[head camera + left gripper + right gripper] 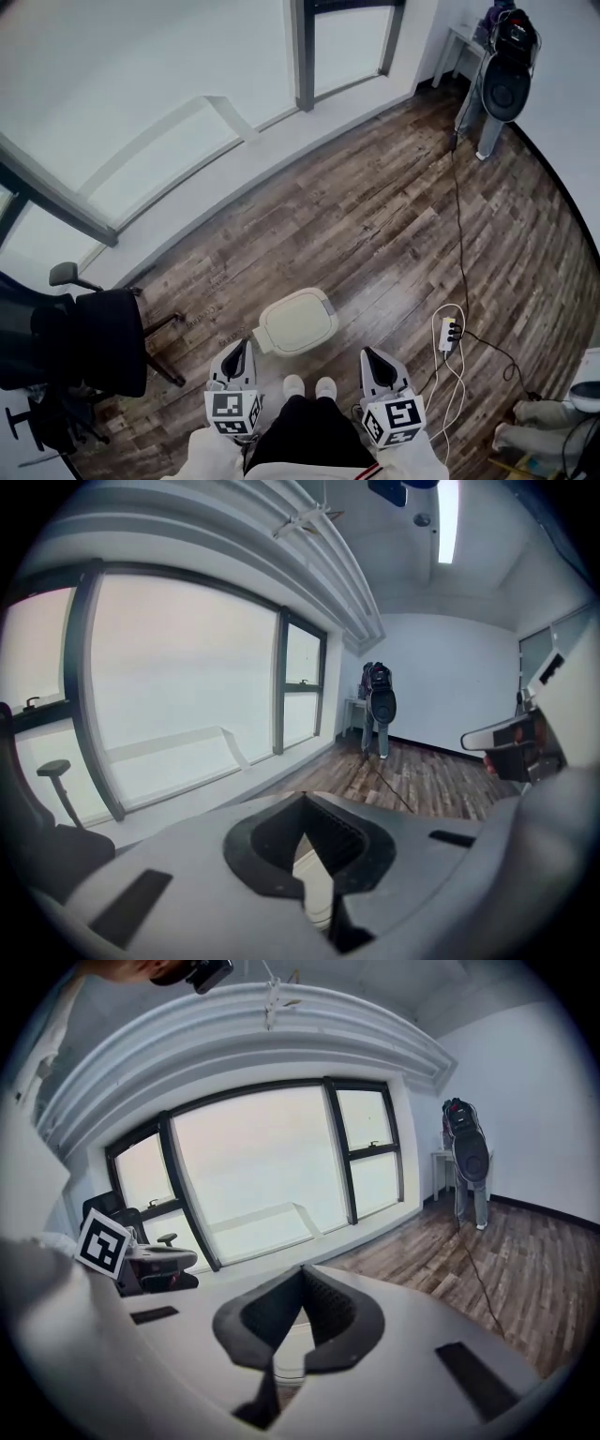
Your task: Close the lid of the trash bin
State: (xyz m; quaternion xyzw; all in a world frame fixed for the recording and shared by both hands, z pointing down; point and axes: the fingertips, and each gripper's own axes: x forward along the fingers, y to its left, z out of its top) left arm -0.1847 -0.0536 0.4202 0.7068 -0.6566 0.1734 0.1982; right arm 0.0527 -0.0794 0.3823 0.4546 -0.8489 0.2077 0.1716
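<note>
Wooden floor (375, 234) fills the room in the head view, and the work is done over it, not on any table. On the left gripper (242, 349) the fingers (281, 832) are brought together at the tips, and nothing is held between them. The same is seen on the right gripper (368, 354): its fingers (333, 1321) are pressed tip to tip and are empty.

Both grippers are held low and close to the body, one on each side of the person's shoes (309, 385), and are pointed forward. This is probably a waiting posture, since nothing is touched by either one.

Between the two grippers and a little ahead of them, the trash bin (296, 322) is placed on the floor, somewhat nearer to the left one but apart from both. Its pale lid (298, 319) seems to be lying flat on the bin, so the closing is judged as done or nearly done.

Farther out, a power strip (449, 333) is found to the right and an office chair (94, 342) to the left, below the large window (141, 103).
</note>
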